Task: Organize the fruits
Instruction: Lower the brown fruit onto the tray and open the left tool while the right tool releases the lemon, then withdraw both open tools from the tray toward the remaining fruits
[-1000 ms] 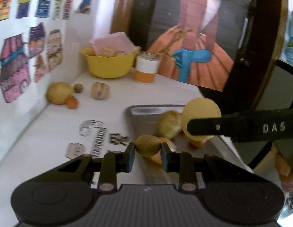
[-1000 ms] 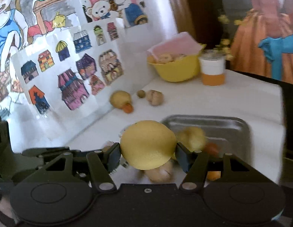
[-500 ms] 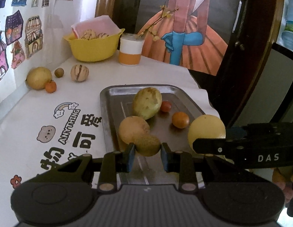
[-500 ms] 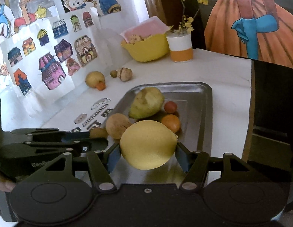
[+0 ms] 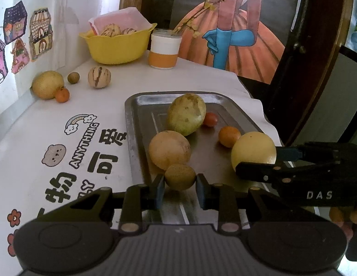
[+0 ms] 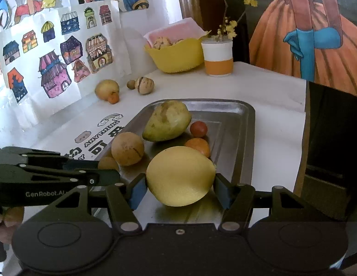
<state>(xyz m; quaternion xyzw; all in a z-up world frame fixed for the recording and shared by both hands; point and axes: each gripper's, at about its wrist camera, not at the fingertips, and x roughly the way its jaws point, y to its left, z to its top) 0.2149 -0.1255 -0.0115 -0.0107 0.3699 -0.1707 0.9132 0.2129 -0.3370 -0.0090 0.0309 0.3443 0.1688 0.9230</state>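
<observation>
One metal tray [image 5: 132, 124] sits on the worktop [image 5: 40, 138], four fruits loose in it: a green mango [image 5: 186, 113], a tan round fruit [image 5: 169, 149], two small orange ones. Right tongs [image 6: 179, 187] clamp one lemon [image 6: 179, 176] above the tray's near end; left tongs [image 5: 180, 188] pinch one small brown fruit [image 5: 180, 176] at its near left edge.
</observation>
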